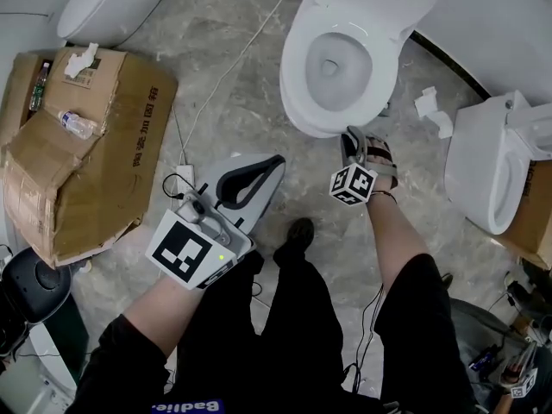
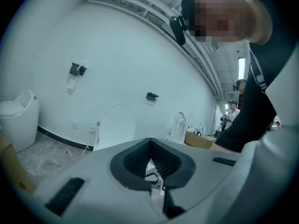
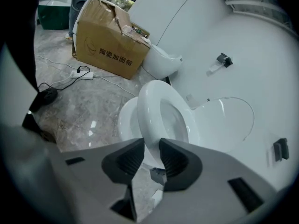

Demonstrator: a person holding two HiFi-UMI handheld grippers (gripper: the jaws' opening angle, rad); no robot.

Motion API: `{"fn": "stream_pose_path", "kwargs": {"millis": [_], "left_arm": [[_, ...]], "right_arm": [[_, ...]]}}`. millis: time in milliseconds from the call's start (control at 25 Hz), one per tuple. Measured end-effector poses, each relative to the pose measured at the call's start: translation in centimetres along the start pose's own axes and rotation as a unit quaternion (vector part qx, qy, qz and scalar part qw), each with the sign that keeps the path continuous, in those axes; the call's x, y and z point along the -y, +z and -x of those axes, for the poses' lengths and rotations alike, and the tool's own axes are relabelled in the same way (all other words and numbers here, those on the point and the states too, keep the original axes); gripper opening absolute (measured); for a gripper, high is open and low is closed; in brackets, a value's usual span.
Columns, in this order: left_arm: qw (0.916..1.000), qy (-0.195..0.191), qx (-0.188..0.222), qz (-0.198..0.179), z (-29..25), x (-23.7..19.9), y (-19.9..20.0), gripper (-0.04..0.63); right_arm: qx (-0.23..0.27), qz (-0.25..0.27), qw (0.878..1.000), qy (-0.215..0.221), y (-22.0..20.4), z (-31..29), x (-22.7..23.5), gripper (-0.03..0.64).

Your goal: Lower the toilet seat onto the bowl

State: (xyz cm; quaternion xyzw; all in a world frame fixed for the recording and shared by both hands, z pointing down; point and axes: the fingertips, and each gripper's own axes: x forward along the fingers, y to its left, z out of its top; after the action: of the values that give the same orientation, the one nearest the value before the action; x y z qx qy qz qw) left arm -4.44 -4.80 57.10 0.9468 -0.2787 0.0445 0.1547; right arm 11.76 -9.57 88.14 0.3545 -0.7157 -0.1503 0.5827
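White toilet seat (image 3: 148,111) stands tilted, its front edge lifted clear of the bowl (image 3: 125,122), with the lid (image 3: 231,120) upright behind it against the wall. The right hand-held gripper (image 3: 150,143) pinches the seat's front rim, 1 dark ribbed pad on each side of it. In the head view this right hand-held gripper (image 1: 362,149) sits just at the front of the toilet, the arm reaching out from the right.

The left hand-held gripper (image 1: 274,164) is held lower and to the left, well apart from the toilet, above the grey marble floor (image 1: 233,93). Its 2 jaws are pressed together at the tips with nothing between them.

A battered cardboard box (image 1: 103,136) lies on the floor to the left, with a plastic bottle (image 1: 78,124) on top.
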Motion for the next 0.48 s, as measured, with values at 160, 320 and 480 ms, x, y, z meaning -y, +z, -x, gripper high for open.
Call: {"fn": "stream_pose_path", "kwargs": {"millis": [160, 320, 480], "left_arm": [[1.0, -0.002, 0.0, -0.005, -0.6, -0.4, -0.9, 0.014], [0.9999, -0.003, -0.006, 0.011, -0.8, -0.4, -1.2, 0.014], [1.0, -0.003, -0.007, 0.004, -0.5, -0.8, -1.4, 0.014]], "right_arm": [[-0.008, 0.008, 1.0, 0.01, -0.6, -1.1, -1.6, 0.109], [-0.019, 0.011, 1.0, 0.023, -1.0, -2.3, -2.9, 0.098], [-0.032, 0.017, 0.999, 0.04, -1.5, -3.2, -3.9, 0.086]]}}
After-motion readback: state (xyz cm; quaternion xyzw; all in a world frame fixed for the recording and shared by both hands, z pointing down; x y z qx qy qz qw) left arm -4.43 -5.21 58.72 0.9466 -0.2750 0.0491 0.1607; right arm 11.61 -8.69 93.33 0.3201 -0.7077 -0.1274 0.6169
